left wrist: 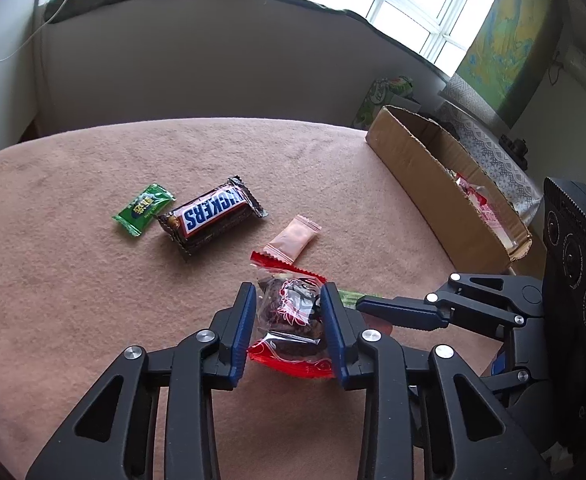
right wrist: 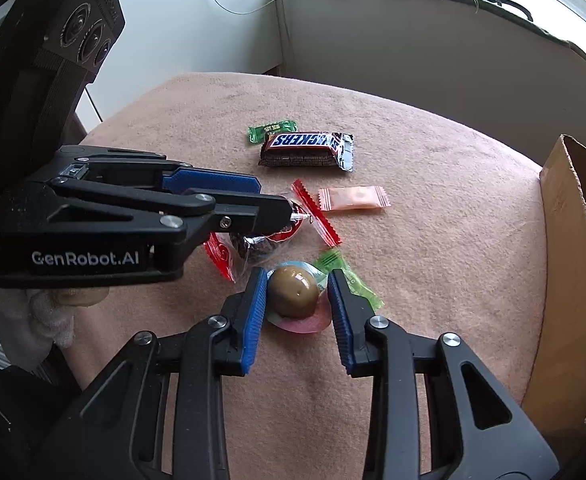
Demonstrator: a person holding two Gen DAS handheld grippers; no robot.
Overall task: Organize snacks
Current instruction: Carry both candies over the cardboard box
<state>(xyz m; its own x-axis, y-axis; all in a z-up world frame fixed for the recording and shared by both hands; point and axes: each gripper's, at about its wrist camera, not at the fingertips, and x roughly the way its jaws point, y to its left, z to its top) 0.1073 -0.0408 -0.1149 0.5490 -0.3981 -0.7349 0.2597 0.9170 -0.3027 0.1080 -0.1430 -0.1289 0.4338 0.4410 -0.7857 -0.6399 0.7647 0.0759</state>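
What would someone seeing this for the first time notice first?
Two things at the front: the left hand-held gripper clamped on a clear red-edged packet of dark snack, and the right hand-held gripper around a brown egg-shaped treat. Behind them a Snickers bar lies on the pink cloth, a cardboard box at the right.

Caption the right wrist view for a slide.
Right gripper closes on a brown egg-shaped snack beside the left gripper.
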